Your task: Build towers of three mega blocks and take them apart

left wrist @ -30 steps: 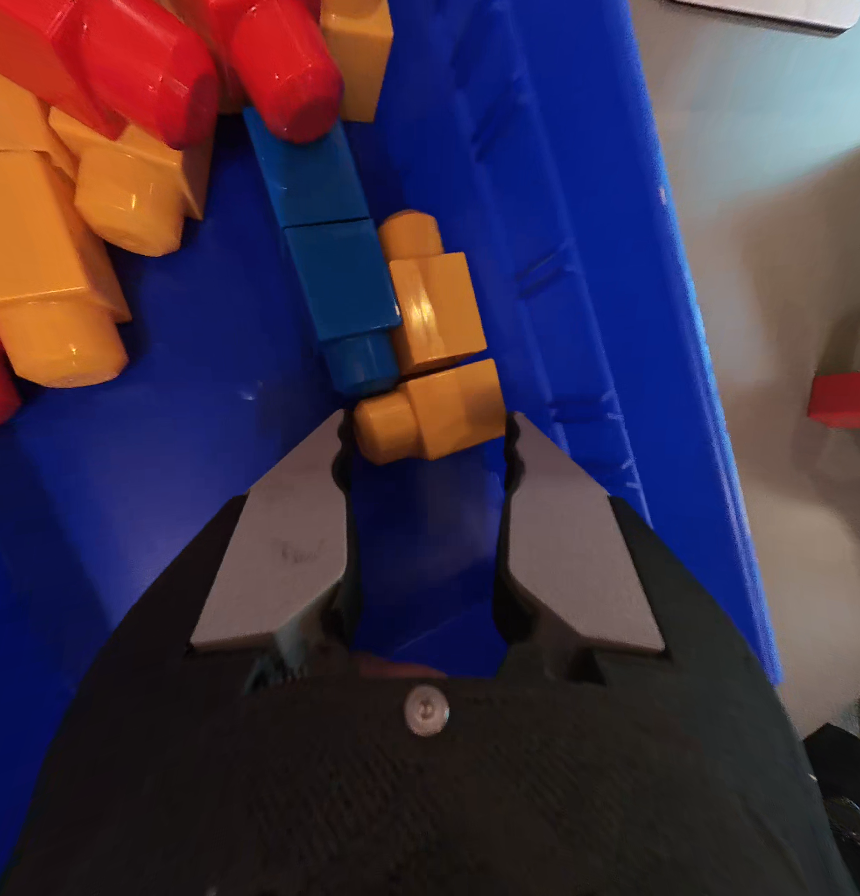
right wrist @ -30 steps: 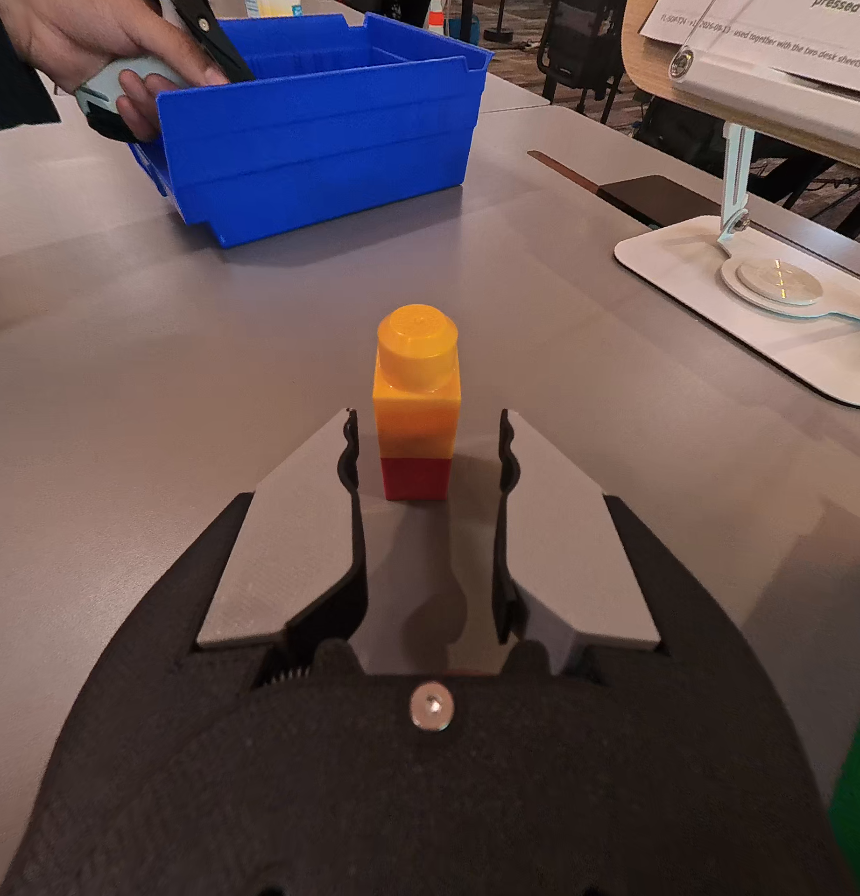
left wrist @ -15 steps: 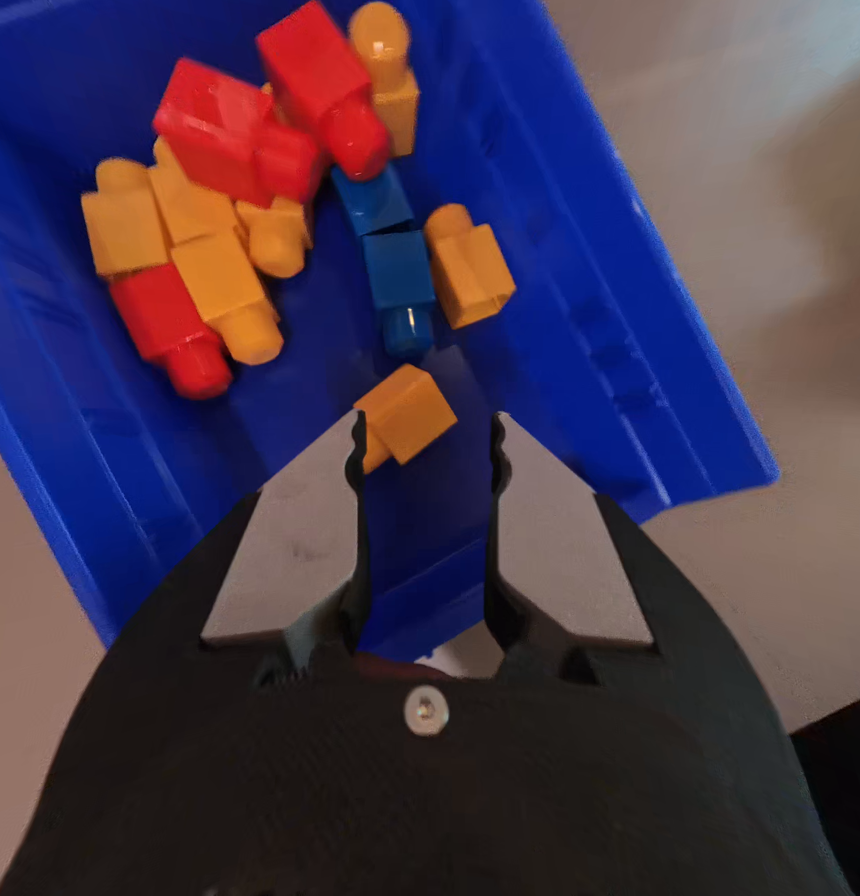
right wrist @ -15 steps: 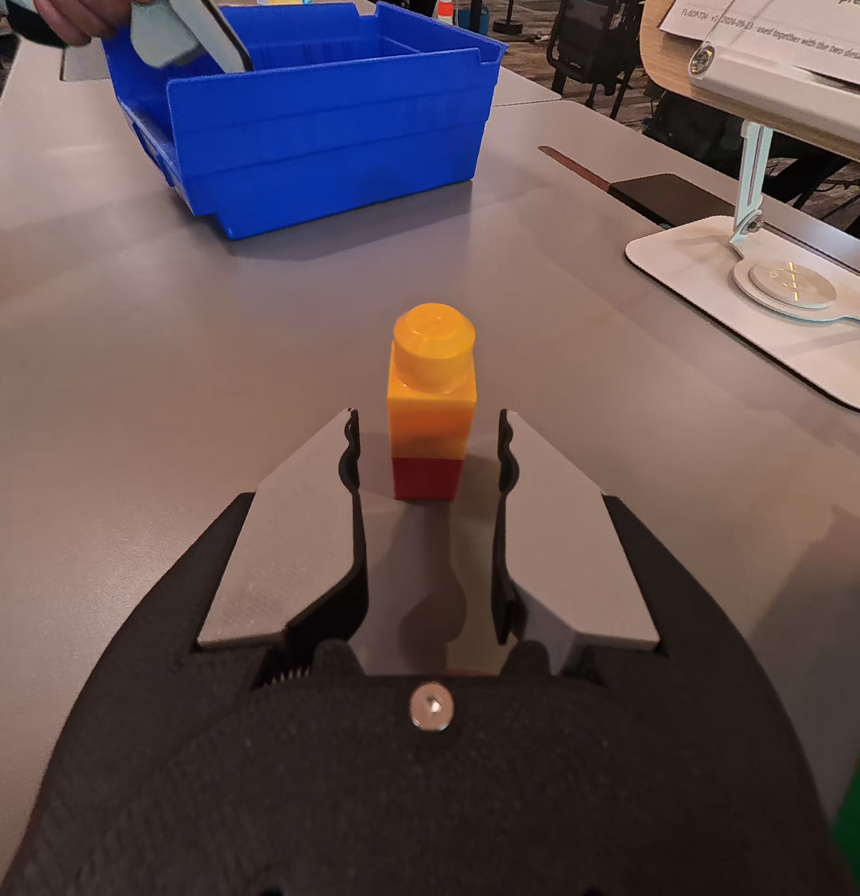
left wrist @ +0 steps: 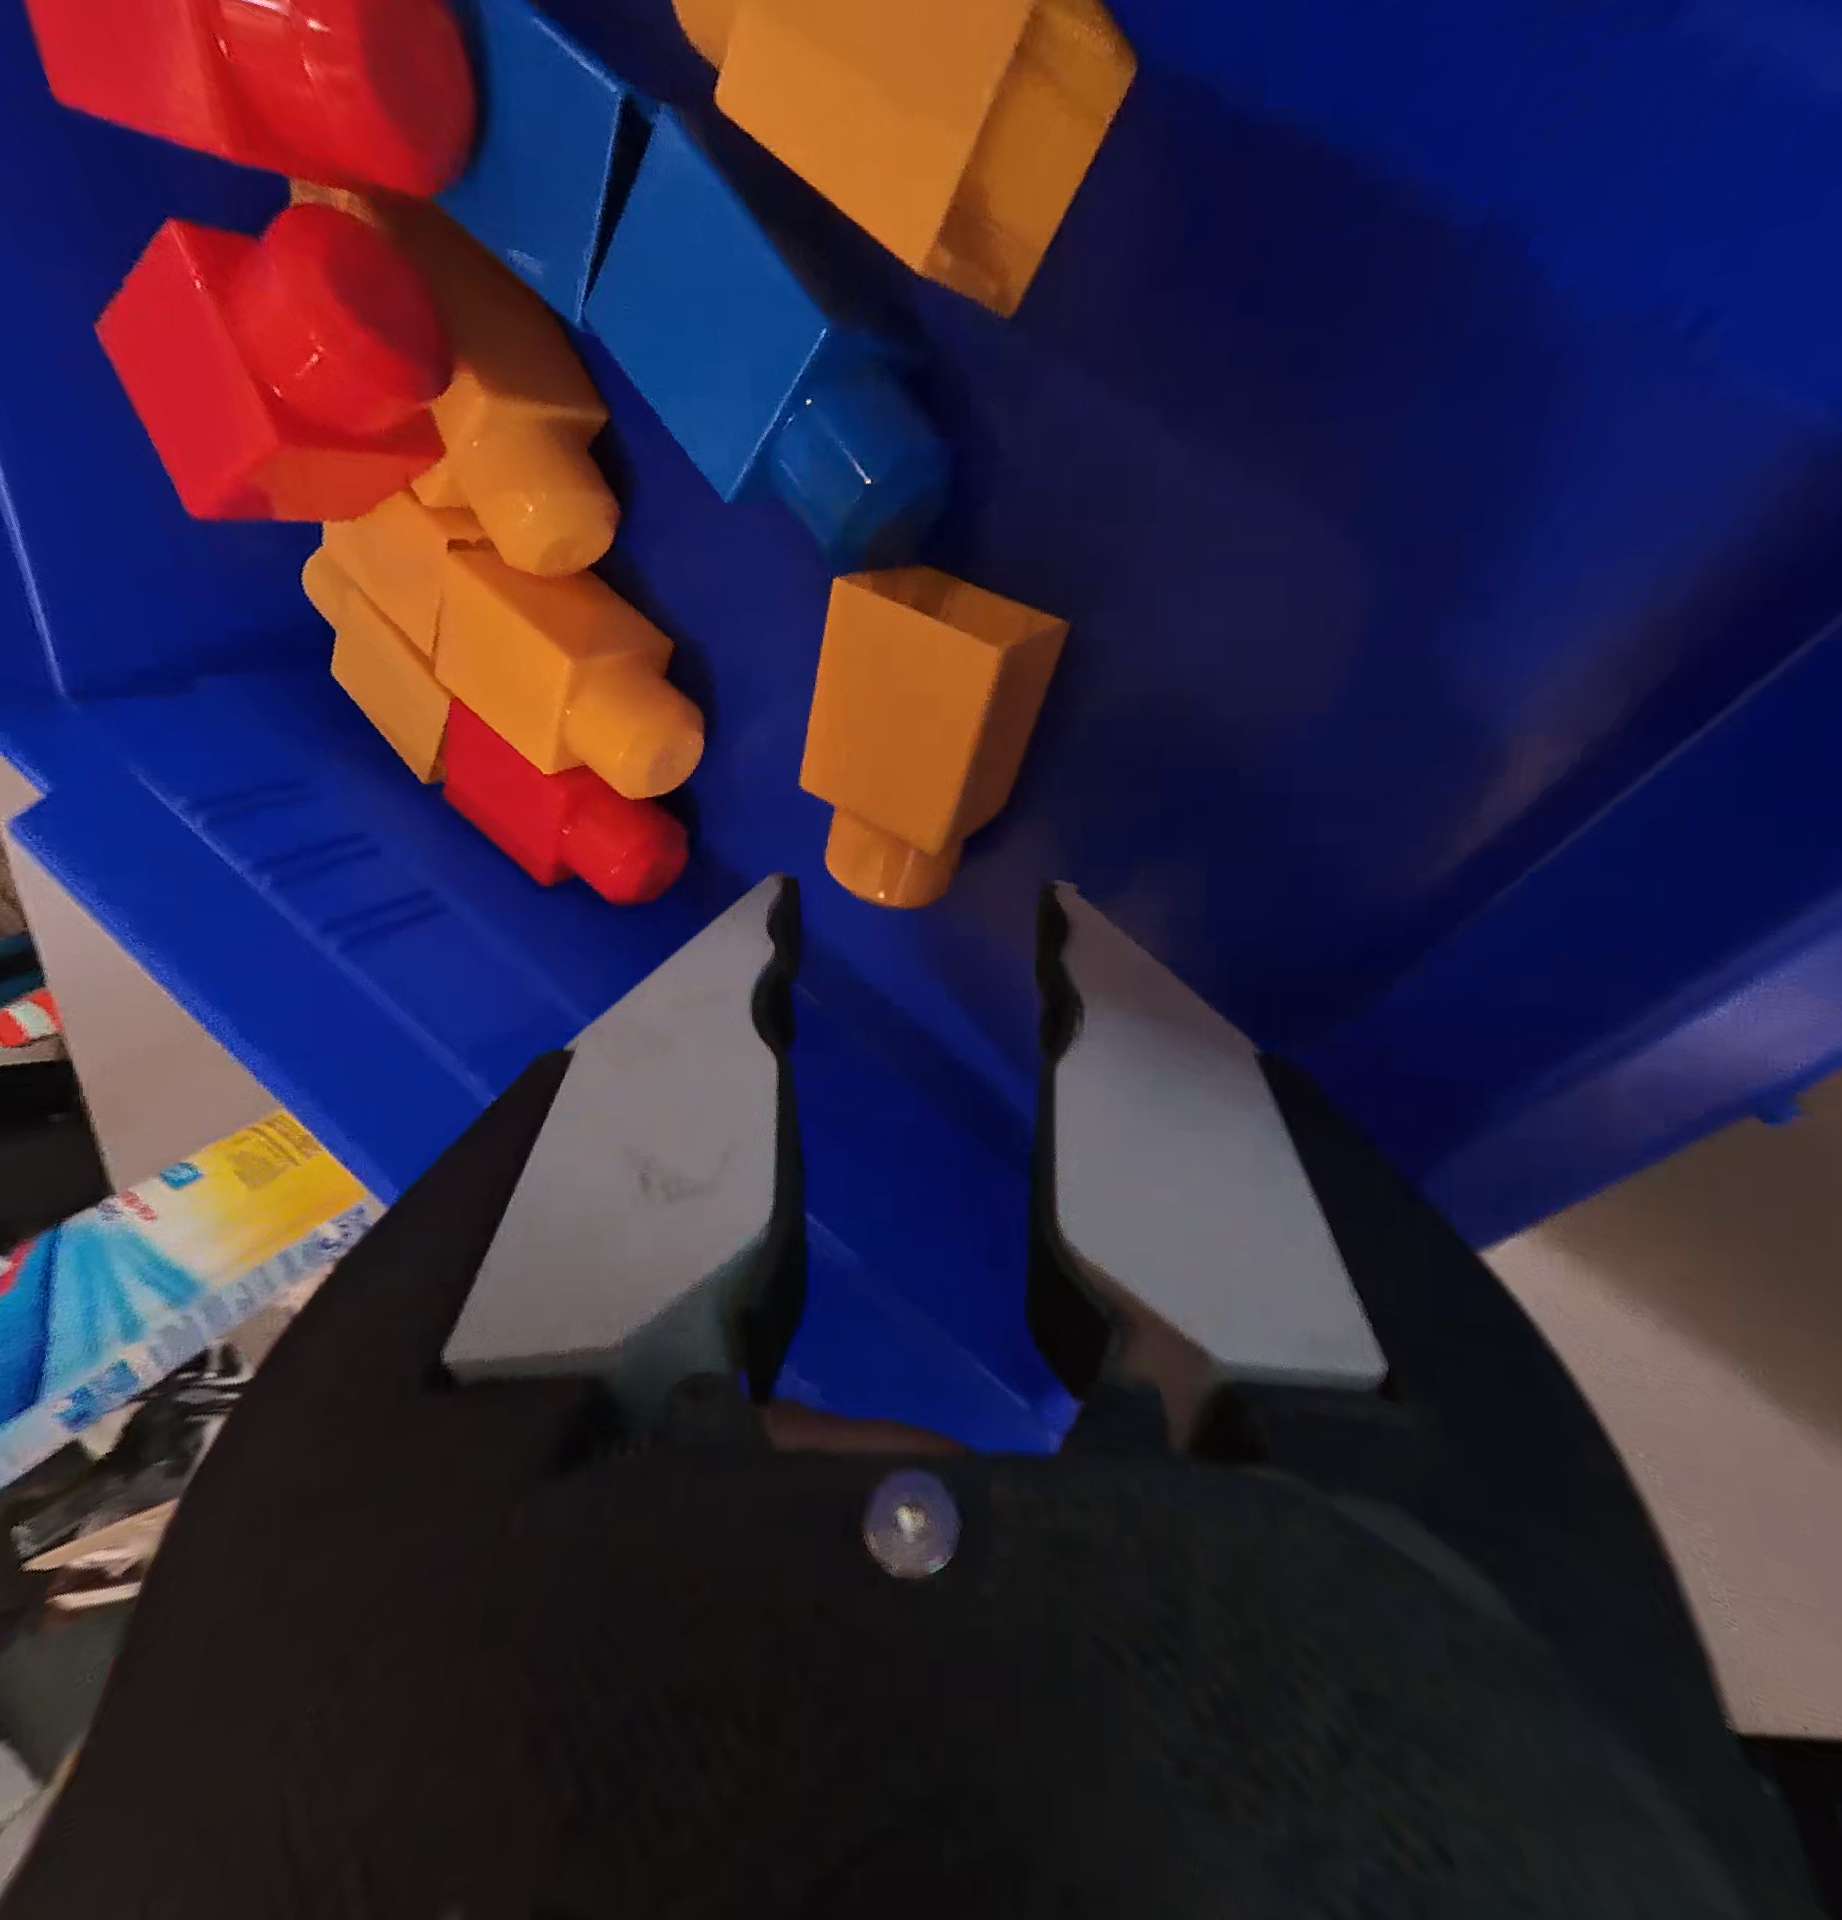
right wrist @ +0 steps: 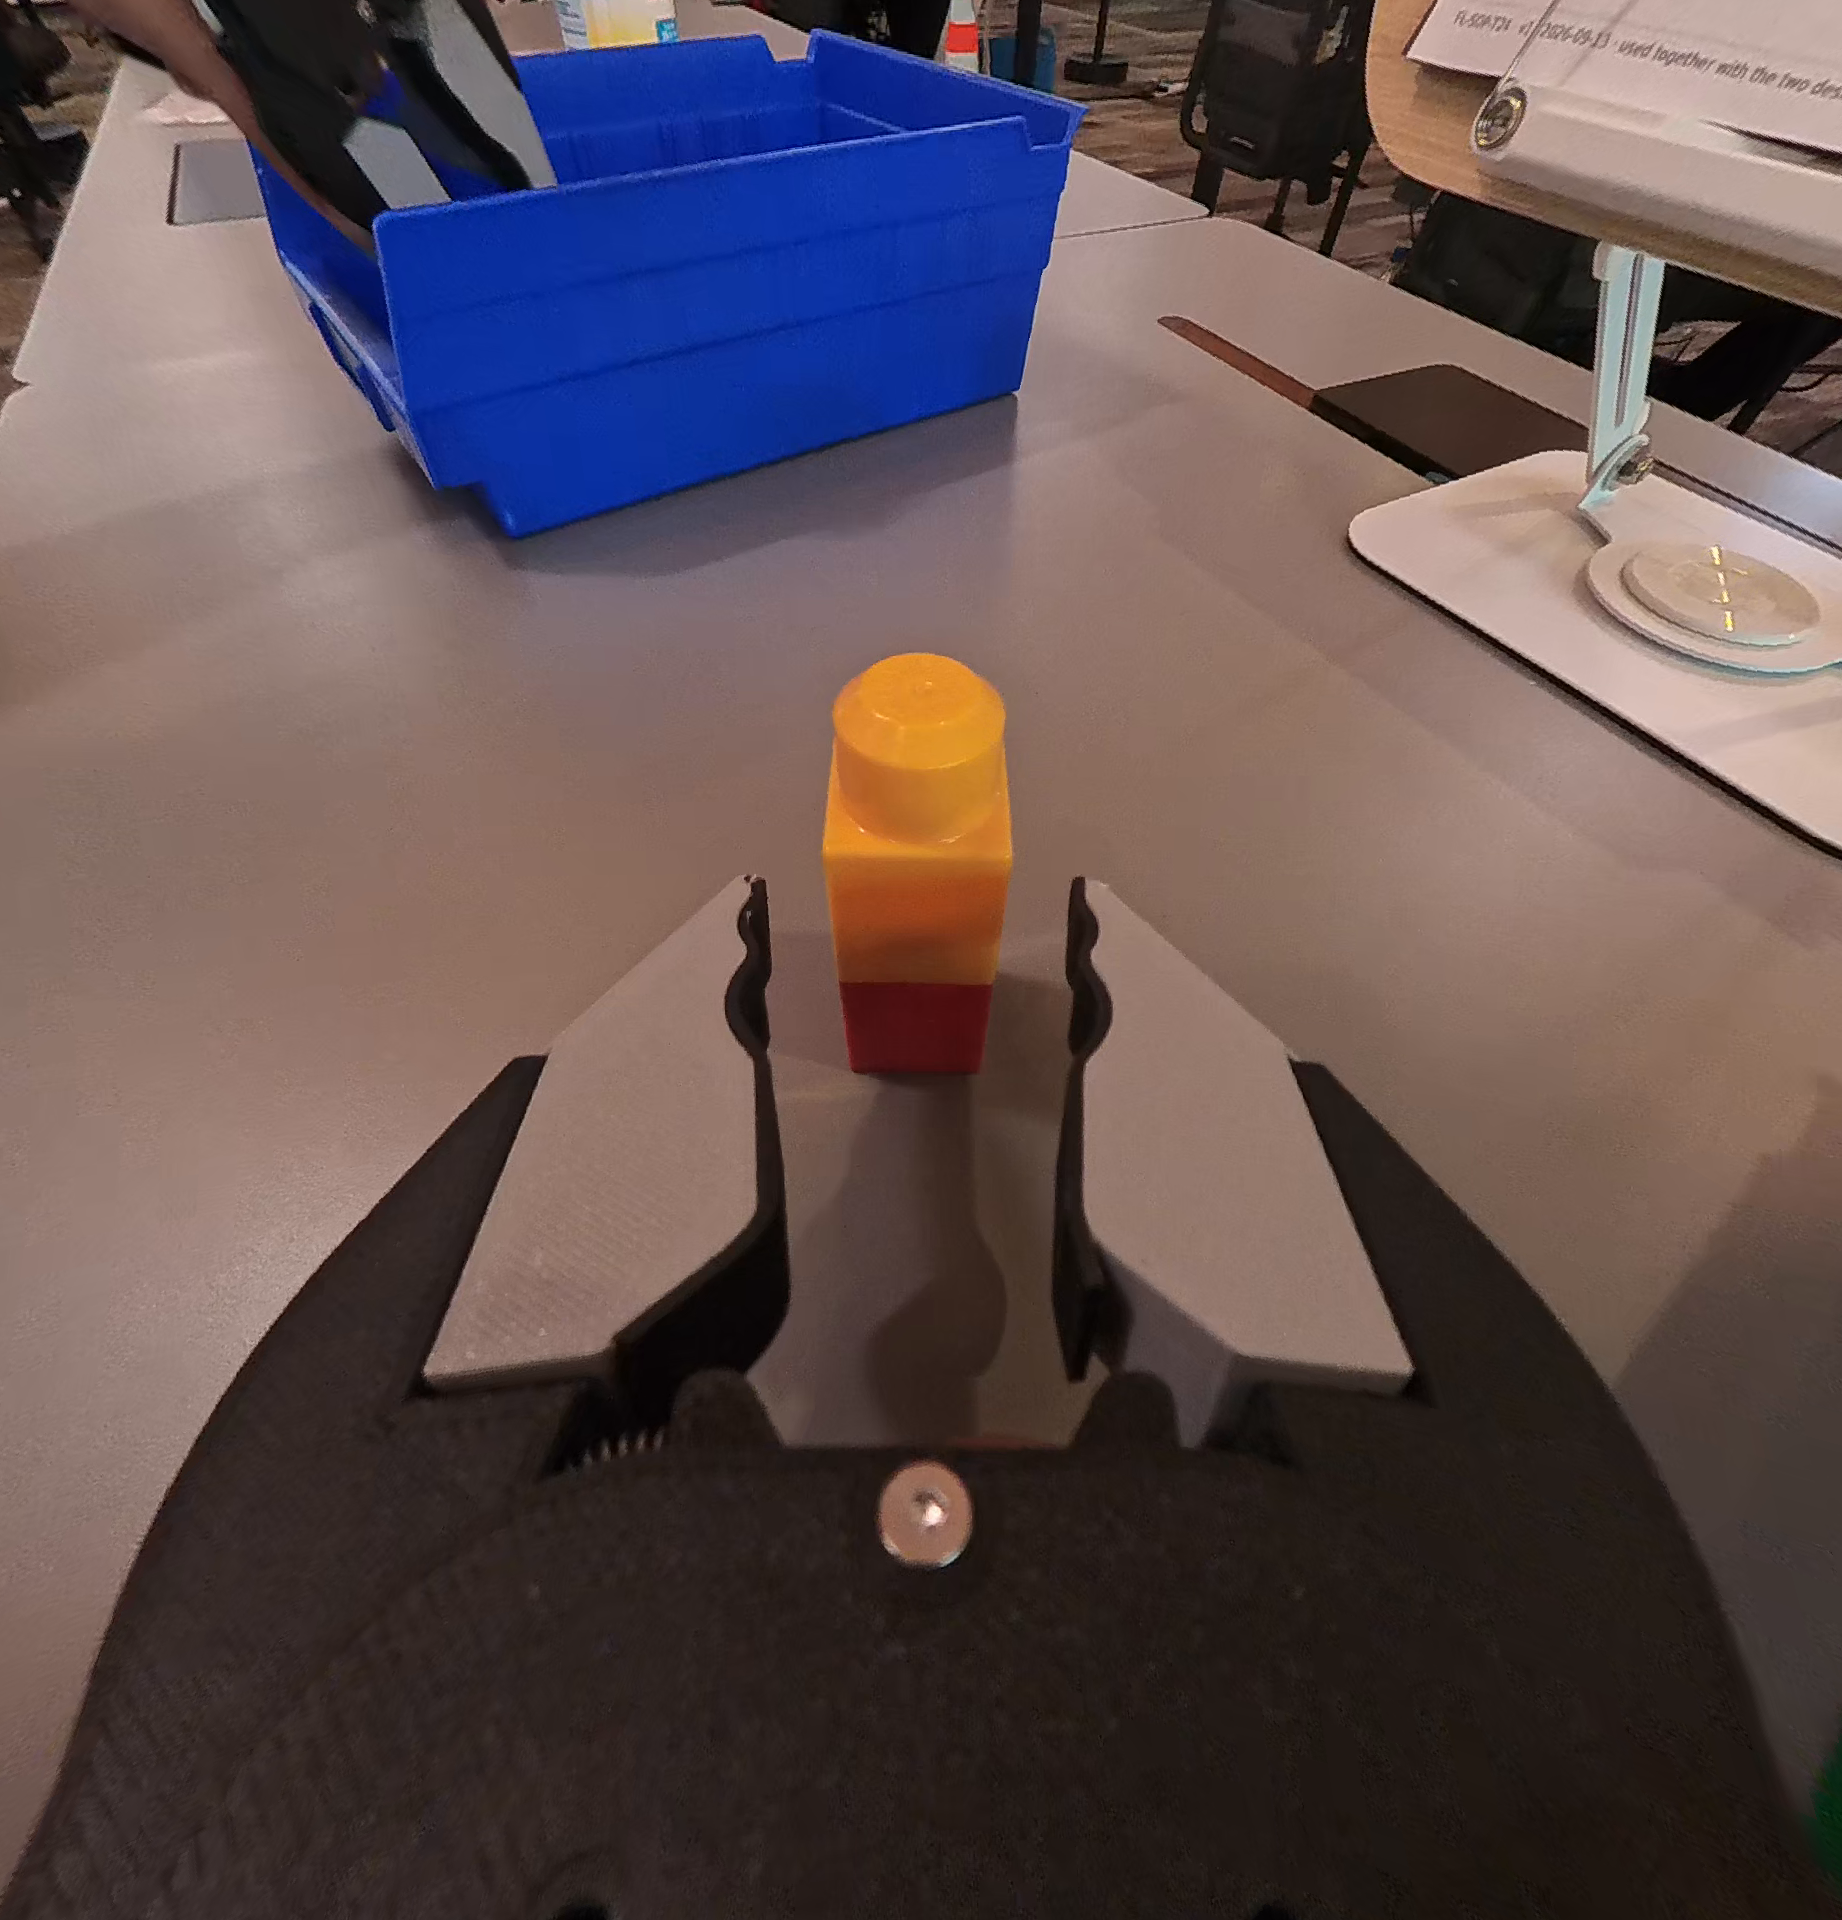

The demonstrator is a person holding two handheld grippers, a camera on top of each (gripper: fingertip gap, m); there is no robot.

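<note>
Left wrist view: left gripper (left wrist: 912, 904) spread wide, empty, inside blue bin (left wrist: 1416, 520); lone orange block (left wrist: 922, 717) just ahead of its tips, stud toward them. Nearby pile: three red, roughly four orange, two joined blue blocks (left wrist: 688, 281). Right gripper (right wrist: 917, 904) also wide, flanking a two-block tower (right wrist: 915, 883) on grey table (right wrist: 377, 779), orange over red, not touching.

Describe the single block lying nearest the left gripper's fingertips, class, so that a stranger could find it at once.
Look inside the blue bin, just ahead of the open left gripper. The orange block lies alone on the bin floor, its stud pointing at the gripper. Its neighbours touch other blocks; this one touches none.
</note>
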